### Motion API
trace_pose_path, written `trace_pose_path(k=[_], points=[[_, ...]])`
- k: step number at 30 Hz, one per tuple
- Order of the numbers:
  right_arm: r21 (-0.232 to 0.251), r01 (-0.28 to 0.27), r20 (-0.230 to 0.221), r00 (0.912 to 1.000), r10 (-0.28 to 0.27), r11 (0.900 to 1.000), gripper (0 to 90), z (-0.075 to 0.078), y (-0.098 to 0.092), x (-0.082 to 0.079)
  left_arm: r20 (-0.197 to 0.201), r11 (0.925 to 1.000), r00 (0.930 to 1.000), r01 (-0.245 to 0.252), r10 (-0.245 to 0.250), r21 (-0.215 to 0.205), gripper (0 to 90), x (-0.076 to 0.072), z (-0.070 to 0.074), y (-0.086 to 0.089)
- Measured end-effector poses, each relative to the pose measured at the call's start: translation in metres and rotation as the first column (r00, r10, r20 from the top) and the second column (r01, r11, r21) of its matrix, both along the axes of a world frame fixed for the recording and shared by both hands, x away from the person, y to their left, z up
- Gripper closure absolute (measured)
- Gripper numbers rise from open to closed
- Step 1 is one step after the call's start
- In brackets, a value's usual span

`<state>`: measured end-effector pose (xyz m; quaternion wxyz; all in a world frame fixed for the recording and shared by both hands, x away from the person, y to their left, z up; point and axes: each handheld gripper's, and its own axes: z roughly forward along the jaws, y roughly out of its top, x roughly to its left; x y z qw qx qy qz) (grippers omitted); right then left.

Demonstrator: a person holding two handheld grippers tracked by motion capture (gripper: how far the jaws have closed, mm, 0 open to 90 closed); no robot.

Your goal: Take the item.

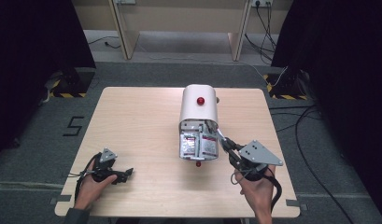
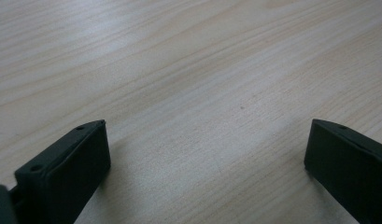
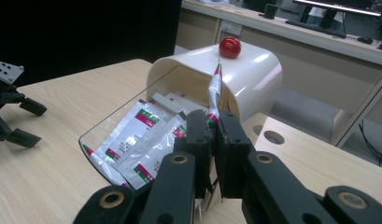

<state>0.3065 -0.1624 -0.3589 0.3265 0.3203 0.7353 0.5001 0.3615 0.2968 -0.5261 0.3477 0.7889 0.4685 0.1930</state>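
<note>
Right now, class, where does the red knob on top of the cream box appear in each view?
High view: the red knob sits upper centre, on the cream box.
Left gripper view: not in it.
Right gripper view: the knob is at top centre, above the right tool.
Shared landmark: the wooden table.

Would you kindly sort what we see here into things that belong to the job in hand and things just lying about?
In the job:
right gripper, shut on a sachet
cream box with clear drawer
remaining sachets

Lying about:
left gripper, open, idle on the table
floor cables
</note>
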Motion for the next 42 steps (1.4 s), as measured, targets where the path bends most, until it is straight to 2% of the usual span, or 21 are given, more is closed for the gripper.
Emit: trace_pose_path(k=[3, 8, 15, 20, 34, 42], points=[[0.009, -0.014, -0.005, 0.9999, 0.014, 1.000, 85.5, 0.000, -0.002, -0.005, 0.000, 1.0000, 1.0000, 0.000, 0.000, 0.000, 0.0, 0.000, 0.000, 0.000], [-0.005, -0.006, 0.003, 1.0000, 0.006, 1.000, 85.6, 0.001, -0.006, -0.011, 0.000, 1.0000, 1.0000, 0.000, 0.000, 0.000, 0.0, 0.000, 0.000, 0.000], [-0.001, 0.047, -0.014, 0.9988, -0.047, 0.999, 85.6, -0.006, -0.025, -0.006, 0.000, 1.0000, 1.0000, 0.000, 0.000, 0.000, 0.0, 0.000, 0.000, 0.000], [-0.004, 0.107, -0.038, 0.9936, -0.107, 0.994, 85.6, -0.014, -0.043, 0.001, 0.000, 1.0000, 1.0000, 0.000, 0.000, 0.000, 0.0, 0.000, 0.000, 0.000], [-0.046, 0.225, -0.145, 0.9625, -0.229, 0.973, 85.6, -0.060, -0.075, 0.039, 0.001, 1.0000, 1.0000, -0.004, 0.004, -0.007, 0.0, 0.000, 0.000, 0.000], [-0.074, 0.264, -0.175, 0.9461, -0.273, 0.962, 85.6, -0.075, -0.086, 0.049, 0.001, 1.0000, 1.0000, -0.004, 0.004, -0.007, 0.0, 0.000, 0.000, -0.001]])
